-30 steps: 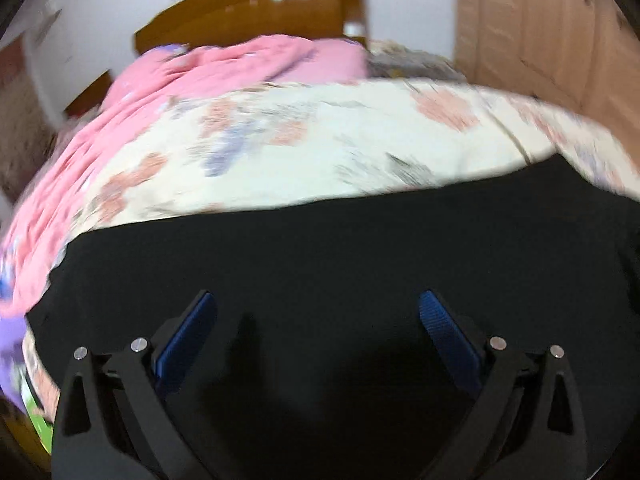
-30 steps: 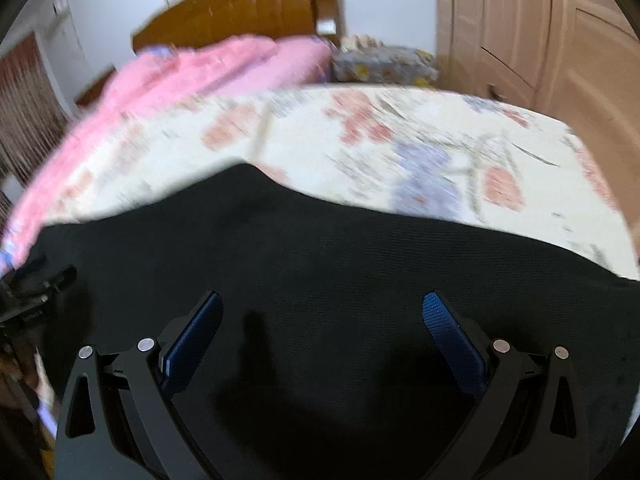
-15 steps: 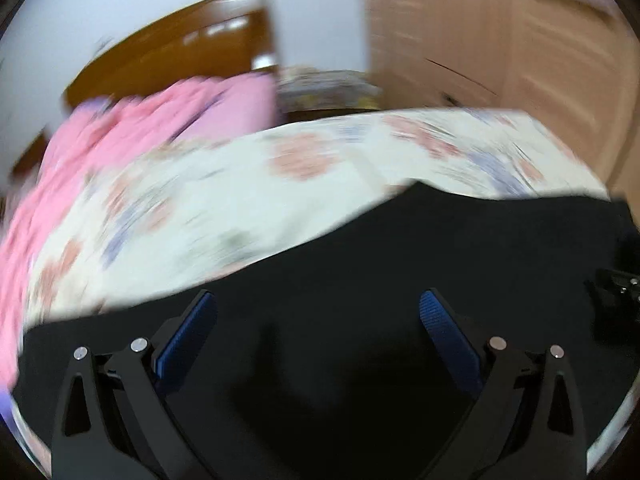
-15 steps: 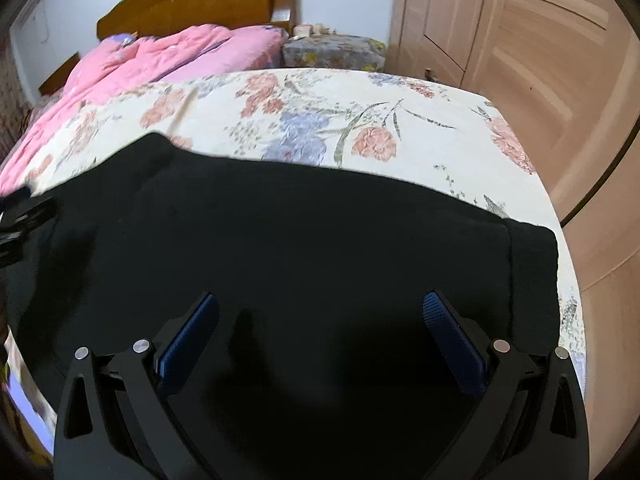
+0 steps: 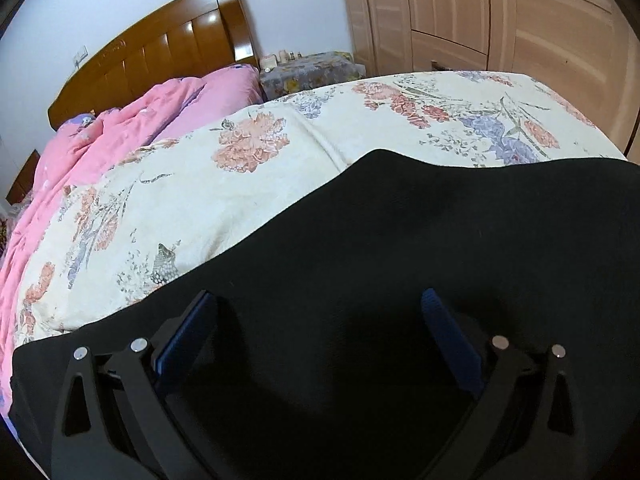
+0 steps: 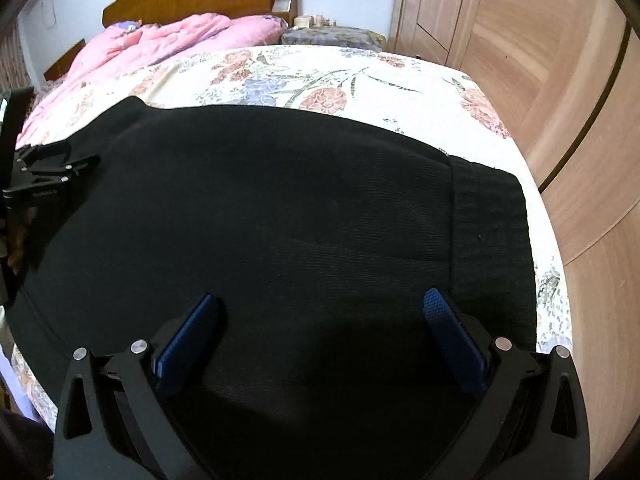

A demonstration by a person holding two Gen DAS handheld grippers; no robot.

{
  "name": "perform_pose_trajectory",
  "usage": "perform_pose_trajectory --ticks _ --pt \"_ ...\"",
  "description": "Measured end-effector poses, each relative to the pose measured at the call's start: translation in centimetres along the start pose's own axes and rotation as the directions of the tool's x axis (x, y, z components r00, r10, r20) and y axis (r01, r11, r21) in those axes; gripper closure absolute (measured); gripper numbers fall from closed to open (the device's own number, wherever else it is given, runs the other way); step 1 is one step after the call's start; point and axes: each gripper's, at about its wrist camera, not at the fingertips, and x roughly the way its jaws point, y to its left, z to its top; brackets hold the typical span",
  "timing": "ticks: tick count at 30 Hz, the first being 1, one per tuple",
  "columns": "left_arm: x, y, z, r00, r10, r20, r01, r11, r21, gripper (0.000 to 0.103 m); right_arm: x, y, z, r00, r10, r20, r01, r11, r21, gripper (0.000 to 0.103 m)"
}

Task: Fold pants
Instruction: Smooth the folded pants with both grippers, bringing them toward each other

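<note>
Both cameras sit low over the foot end of the bed, each looking forward between its own spread blue fingers toward the wooden headboard (image 5: 160,48). The left wrist view hangs close above the black pants (image 5: 400,260) and faces up the floral bedspread (image 5: 240,184) toward the pink quilt (image 5: 120,128). The right wrist view stands to its right, nearer the wardrobe doors (image 6: 540,60), and catches what seems to be the left gripper (image 6: 96,160) at its left edge. Both share pants, bedspread, quilt and headboard.
</note>
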Motion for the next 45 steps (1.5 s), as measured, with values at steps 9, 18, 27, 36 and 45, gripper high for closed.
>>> perform_pose_trajectory --ticks 9,18,27,36,45 --pt "0.1 0.6 -0.2 0.999 -0.047 -0.014 0.047 0.998 -0.036 0.001 -0.5 0.9 -0.4 1.0 -0.028 -0.009 0.028 1.0 0.002 0.004" --pt "0.2 1.0 -0.2 0.996 -0.081 -0.026 0.079 0.995 -0.059 0.001 -0.2 1.0 -0.1 0.999 -0.037 -0.007 0.037 0.999 -0.018 0.004" --pt "0.0 1.1 -0.4 0.995 -0.095 -0.034 0.093 0.993 -0.066 0.001 -2.3 3.7 2.0 1.0 -0.005 0.007 0.005 1.0 0.011 0.004" --pt "0.0 1.1 -0.4 0.995 -0.098 -0.036 0.095 0.993 -0.069 0.001 2.0 9.0 6.6 0.993 0.105 -0.058 -0.107 0.994 -0.031 0.004" --pt "-0.5 2.9 -1.2 0.988 -0.131 -0.087 0.124 0.989 -0.075 0.001 2.6 6.2 4.3 0.996 0.049 -0.073 -0.054 0.997 -0.061 0.004"
